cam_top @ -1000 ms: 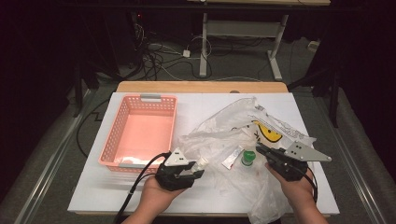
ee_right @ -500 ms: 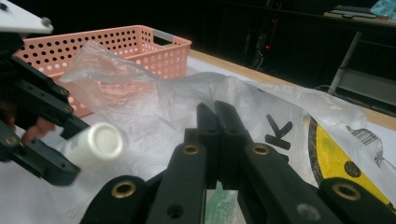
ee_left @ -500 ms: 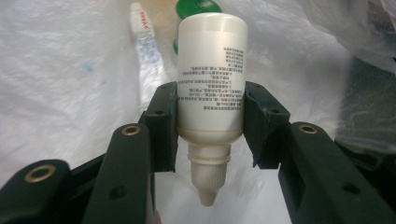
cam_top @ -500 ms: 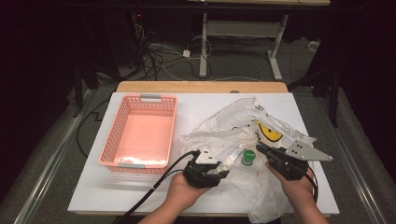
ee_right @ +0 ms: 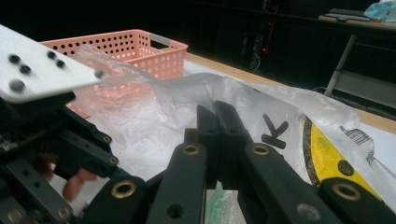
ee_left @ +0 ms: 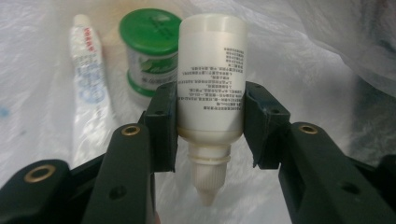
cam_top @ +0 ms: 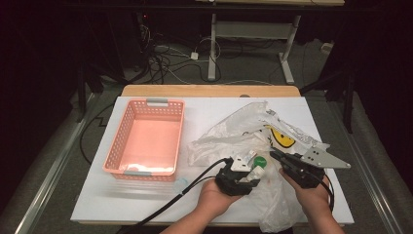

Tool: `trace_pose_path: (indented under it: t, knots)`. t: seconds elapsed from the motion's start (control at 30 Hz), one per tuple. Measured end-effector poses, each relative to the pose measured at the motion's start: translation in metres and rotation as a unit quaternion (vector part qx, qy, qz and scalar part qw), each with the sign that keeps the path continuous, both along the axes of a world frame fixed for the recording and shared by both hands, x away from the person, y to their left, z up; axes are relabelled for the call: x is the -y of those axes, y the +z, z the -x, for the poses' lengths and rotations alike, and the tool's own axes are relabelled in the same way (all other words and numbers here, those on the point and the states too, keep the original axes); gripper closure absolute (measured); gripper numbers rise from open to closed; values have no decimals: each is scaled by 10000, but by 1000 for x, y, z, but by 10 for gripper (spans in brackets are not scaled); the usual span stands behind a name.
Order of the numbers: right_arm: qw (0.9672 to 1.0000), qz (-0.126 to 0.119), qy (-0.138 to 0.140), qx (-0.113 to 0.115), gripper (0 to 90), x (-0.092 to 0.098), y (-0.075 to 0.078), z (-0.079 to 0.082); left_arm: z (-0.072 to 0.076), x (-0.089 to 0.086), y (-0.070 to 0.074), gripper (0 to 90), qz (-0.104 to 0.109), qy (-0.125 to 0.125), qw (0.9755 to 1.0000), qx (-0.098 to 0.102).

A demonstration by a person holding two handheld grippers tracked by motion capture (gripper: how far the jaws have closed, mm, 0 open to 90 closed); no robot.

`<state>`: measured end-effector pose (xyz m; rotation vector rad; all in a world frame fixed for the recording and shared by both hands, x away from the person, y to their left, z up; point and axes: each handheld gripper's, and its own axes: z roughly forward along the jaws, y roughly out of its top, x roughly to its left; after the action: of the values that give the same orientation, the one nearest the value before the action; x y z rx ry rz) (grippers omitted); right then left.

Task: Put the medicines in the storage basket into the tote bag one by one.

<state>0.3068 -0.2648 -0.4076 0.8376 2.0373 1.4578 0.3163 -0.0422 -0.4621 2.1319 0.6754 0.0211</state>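
A small white dropper bottle (ee_left: 212, 88) with printed text lies between the pads of my left gripper (ee_left: 210, 126), nozzle toward the camera; the pads press its sides. In the high view that left gripper (cam_top: 253, 171) holds the bottle (cam_top: 250, 176) over the crumpled clear plastic bag (cam_top: 234, 131). Just beyond it, on the bag film, are a green-capped jar (ee_left: 149, 42) and a white tube (ee_left: 91, 79). My right gripper (ee_right: 217, 116) is shut, pinching a fold of the bag (ee_right: 154, 126); from above the right gripper (cam_top: 273, 155) sits at the bag's right side.
A pink slatted basket (cam_top: 117, 146) stands on the left of the white table (cam_top: 204, 107); something small and pale lies at its near end. The bag carries a yellow printed face (cam_top: 282, 139). Dark floor with cables and desk legs lies beyond the table.
My left hand has carried the bottle rightward from near the basket's front corner to the bag, beside the green-capped jar. The right gripper has stayed put.
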Motion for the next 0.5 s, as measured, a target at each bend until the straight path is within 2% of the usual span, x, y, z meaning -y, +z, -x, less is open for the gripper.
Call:
trace_pose_path:
  t: [0.2,0.33,0.5]
  knots:
    - [10000,-21,-6,36,900,2,2,1,-4,22,-5,574,28,-45,10000,-26]
    - [10000,-37,-22,29,900,4,2,1,-4,35,-9,574,47,-80,9999,123]
    - [10000,-44,-39,54,900,6,2,0,-6,47,-16,573,72,-57,9999,100]
